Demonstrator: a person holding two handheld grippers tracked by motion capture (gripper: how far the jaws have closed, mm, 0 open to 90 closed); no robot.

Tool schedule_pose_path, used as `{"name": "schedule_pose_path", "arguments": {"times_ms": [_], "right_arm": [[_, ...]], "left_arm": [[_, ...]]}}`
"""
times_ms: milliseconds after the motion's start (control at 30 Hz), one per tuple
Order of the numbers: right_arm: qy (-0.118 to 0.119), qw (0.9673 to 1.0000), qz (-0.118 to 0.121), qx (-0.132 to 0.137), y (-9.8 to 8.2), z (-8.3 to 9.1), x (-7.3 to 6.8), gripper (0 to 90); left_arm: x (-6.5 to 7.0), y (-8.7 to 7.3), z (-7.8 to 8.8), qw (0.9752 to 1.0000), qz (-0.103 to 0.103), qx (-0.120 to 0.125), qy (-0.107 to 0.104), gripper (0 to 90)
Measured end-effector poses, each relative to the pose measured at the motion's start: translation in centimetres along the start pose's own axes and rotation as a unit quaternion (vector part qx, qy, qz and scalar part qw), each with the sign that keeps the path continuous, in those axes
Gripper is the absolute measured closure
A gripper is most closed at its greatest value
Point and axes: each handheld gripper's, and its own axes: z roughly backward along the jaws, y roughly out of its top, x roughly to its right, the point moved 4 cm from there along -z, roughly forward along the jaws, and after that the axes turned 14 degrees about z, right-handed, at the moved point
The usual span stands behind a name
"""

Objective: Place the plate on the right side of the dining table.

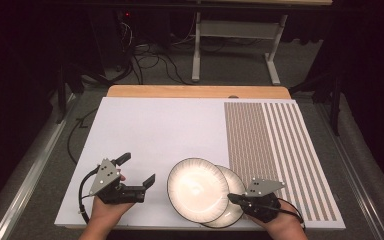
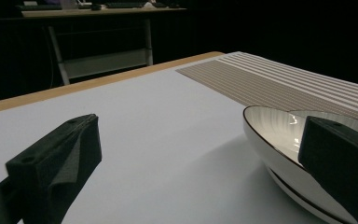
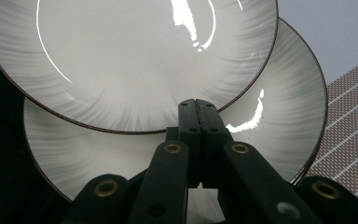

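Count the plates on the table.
2. The upper plate lies near the table's front edge, overlapping the lower plate, which sticks out to its right. Any further plate beneath them would be hidden.

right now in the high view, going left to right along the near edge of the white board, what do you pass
left gripper with jaws wide open → upper plate → lower plate peeking out from under it → right gripper with jaws shut at the plates' rim → striped mat
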Motion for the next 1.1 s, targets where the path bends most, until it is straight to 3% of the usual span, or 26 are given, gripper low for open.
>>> {"name": "schedule_pose_path", "arguments": {"times_ms": [167, 267, 300, 333, 367, 400, 467, 567, 600, 633, 667, 700, 767, 800, 833, 867, 900, 933, 967, 1000, 1033, 1067, 1100], "right_arm": [[0.001, 1.0, 0.002, -0.001, 0.1, -0.1, -0.1, 90.0], [0.001, 1.0, 0.003, 0.001, 0.2, -0.2, -0.1, 90.0], [0.001, 1.0, 0.003, 0.001, 0.2, -0.2, -0.1, 90.0], [0.0, 1.0, 0.002, 0.001, 0.2, -0.2, -0.2, 90.0], [0.0, 1.0, 0.002, 0.001, 0.2, -0.2, -0.2, 90.0], [-0.001, 1.0, 0.003, 0.001, 0.2, -0.2, -0.2, 90.0], [0.0, 1.0, 0.001, 0.0, 0.2, -0.2, -0.2, 90.0], [0.0, 1.0, 0.007, -0.001, 0.2, -0.2, -0.1, 90.0], [0.001, 1.0, 0.009, -0.002, 0.2, -0.2, -0.1, 90.0], [0.0, 1.0, 0.003, -0.002, 0.2, -0.2, -0.1, 90.0], [0.001, 1.0, 0.006, -0.002, 0.2, -0.2, -0.1, 90.0], [0.001, 1.0, 0.006, -0.002, 0.2, -0.2, -0.1, 90.0], [0.0, 1.0, 0.006, -0.003, 0.2, -0.2, -0.1, 90.0], [-0.001, 1.0, 0.009, -0.002, 0.2, -0.2, -0.1, 90.0], [-0.001, 1.0, 0.009, -0.002, 0.2, -0.2, -0.1, 90.0], [-0.001, 1.0, 0.009, -0.002, 0.2, -0.2, -0.1, 90.0], [-0.001, 1.0, 0.009, -0.003, 0.2, -0.2, -0.1, 90.0], [-0.001, 0.9999, 0.013, -0.003, 0.2, -0.2, -0.1, 90.0], [-0.001, 0.9999, 0.014, -0.004, 0.2, -0.2, -0.1, 90.0], [-0.001, 0.9999, 0.014, -0.004, 0.2, -0.2, -0.1, 90.0], [-0.001, 0.9999, 0.015, -0.003, 0.2, -0.2, -0.1, 90.0], [-0.001, 0.9999, 0.015, -0.003, 0.2, -0.2, -0.1, 90.0], [-0.002, 0.9999, 0.014, -0.005, 0.2, -0.2, -0.1, 90.0]], "left_arm": [[1.0, -0.2, -0.5, 0.9998, 0.006, -0.012, -0.016, 0.0], [2.6, -0.8, -1.6, 0.9981, 0.011, -0.045, -0.04, 0.0], [2.6, -0.8, -1.6, 0.9981, 0.011, -0.045, -0.04, 0.0], [3.4, -1.2, -2.2, 0.9964, 0.015, -0.066, -0.051, 0.0], [3.4, -1.2, -2.2, 0.9964, 0.015, -0.066, -0.051, 0.0], [4.0, -1.6, -2.7, 0.9944, 0.017, -0.086, -0.059, 0.0], [4.3, -1.9, -3.0, 0.9934, 0.019, -0.095, -0.06, 0.0], [4.8, -2.7, -3.9, 0.9886, 0.035, -0.133, -0.06, 0.0], [4.8, -2.7, -3.9, 0.9886, 0.035, -0.133, -0.06, 0.1], [4.9, -3.3, -4.4, 0.9812, 0.06, -0.168, -0.075, 0.5], [5.0, -3.5, -4.6, 0.9783, 0.069, -0.178, -0.079, 0.6], [5.0, -3.5, -4.6, 0.9783, 0.069, -0.178, -0.079, 0.6], [5.2, -3.9, -4.8, 0.9749, 0.078, -0.193, -0.079, 1.1], [5.3, -4.3, -5.0, 0.9712, 0.087, -0.205, -0.084, 4.6], [5.3, -4.3, -5.0, 0.9712, 0.087, -0.205, -0.084, 6.5], [5.5, -4.4, -5.1, 0.9681, 0.094, -0.213, -0.091, 6.5], [5.7, -4.7, -5.3, 0.9618, 0.11, -0.229, -0.102, 11.2], [5.9, -4.9, -5.4, 0.9592, 0.116, -0.235, -0.107, 13.2], [6.0, -4.9, -5.5, 0.9569, 0.12, -0.241, -0.109, 16.1], [6.0, -4.9, -5.5, 0.9569, 0.12, -0.241, -0.109, 17.0], [6.3, -5.1, -5.5, 0.953, 0.125, -0.252, -0.111, 19.1], [6.3, -5.1, -5.5, 0.953, 0.125, -0.252, -0.111, 21.2], [6.4, -5.2, -5.6, 0.9504, 0.129, -0.259, -0.114, 22.9]]}}
